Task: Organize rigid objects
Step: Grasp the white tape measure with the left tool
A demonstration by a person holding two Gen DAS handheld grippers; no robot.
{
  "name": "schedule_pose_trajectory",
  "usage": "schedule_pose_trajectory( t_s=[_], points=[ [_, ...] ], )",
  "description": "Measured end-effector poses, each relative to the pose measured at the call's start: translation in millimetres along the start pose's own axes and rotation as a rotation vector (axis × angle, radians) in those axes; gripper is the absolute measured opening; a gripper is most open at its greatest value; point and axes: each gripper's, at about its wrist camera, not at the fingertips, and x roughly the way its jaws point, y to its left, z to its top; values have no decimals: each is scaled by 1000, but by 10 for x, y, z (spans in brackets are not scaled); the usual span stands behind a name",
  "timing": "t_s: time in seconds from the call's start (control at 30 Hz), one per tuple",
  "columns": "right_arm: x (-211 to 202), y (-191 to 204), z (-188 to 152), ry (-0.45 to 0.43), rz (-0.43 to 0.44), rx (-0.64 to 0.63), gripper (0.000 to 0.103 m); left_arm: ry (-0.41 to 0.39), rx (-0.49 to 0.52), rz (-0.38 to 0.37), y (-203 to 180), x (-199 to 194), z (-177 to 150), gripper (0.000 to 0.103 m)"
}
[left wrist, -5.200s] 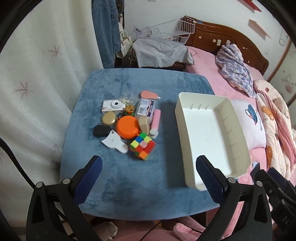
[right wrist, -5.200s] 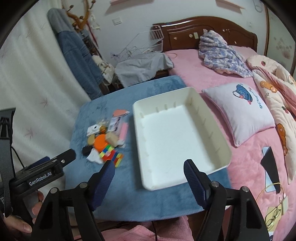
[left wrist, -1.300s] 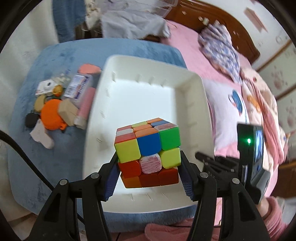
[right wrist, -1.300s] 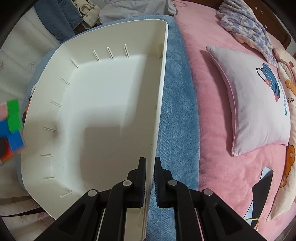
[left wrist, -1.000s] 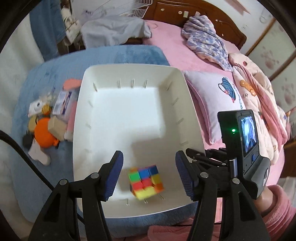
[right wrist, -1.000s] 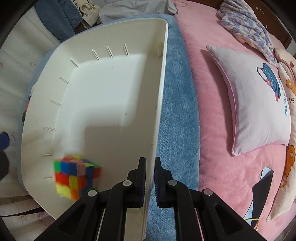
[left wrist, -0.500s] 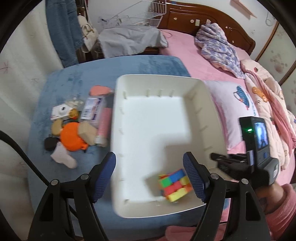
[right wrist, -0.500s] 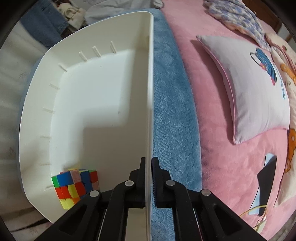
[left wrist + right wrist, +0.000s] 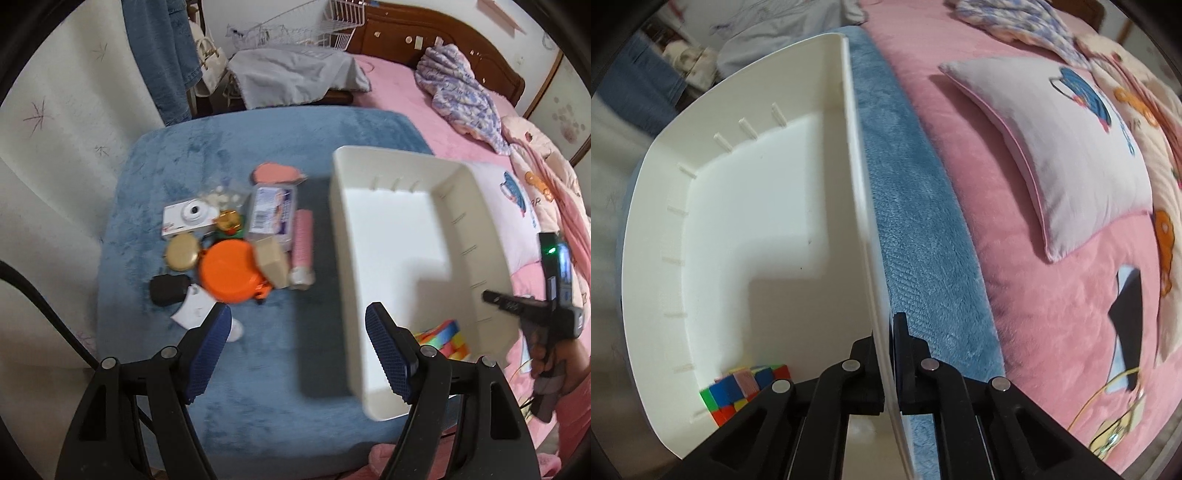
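A white tray [image 9: 399, 155] stands on the right half of the blue plush table [image 9: 258, 369]. A colour cube [image 9: 443, 339] lies in its near corner, also seen in the right wrist view [image 9: 742, 387]. My right gripper [image 9: 886, 328] is shut on the tray's [image 9: 757, 221] right wall, and a hand holds it at the tray's right side [image 9: 532, 310]. My left gripper [image 9: 297, 317] hangs open over bare table just left of the tray, with nothing between its fingers. Beyond it lies a pile: an orange lid [image 9: 229, 273], a white camera [image 9: 188, 219], a labelled clear box [image 9: 273, 214] and a pink tube [image 9: 303, 240].
The pile also holds a gold tin [image 9: 181, 253], a small black thing [image 9: 168, 290], a beige block [image 9: 273, 266] and a white piece [image 9: 195, 314]. A pink bed with a pillow [image 9: 1071, 147] borders the table on the right. A curtain [image 9: 55, 147] hangs on the left.
My left gripper let go of the cube over the tray and moved left, off the tray, toward the pile. The cube slid into the near right corner. My right gripper kept its grip and rolled.
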Motion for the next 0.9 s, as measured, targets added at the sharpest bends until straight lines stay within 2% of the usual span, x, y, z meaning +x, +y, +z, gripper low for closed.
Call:
schedule_pose_trajectory(
  t_s=[0.3, 0.53, 0.6, 0.77, 0.9],
  points=[
    [-11, 0, -24, -10, 2, 54, 5, 127, 77, 17, 500, 331, -76, 78],
    [-5, -7, -45, -15, -28, 103, 7, 251, 129, 29, 805, 736, -122, 79],
    [-6, -5, -52, -18, -34, 113, 8, 291, 148, 31, 844, 860, -126, 82],
    [-16, 4, -72, -26, -50, 142, 9, 386, 186, 18, 895, 1191, -140, 83],
    [-23, 17, -86, -31, -64, 162, 10, 406, 230, 37, 894, 1350, -144, 87]
  ],
)
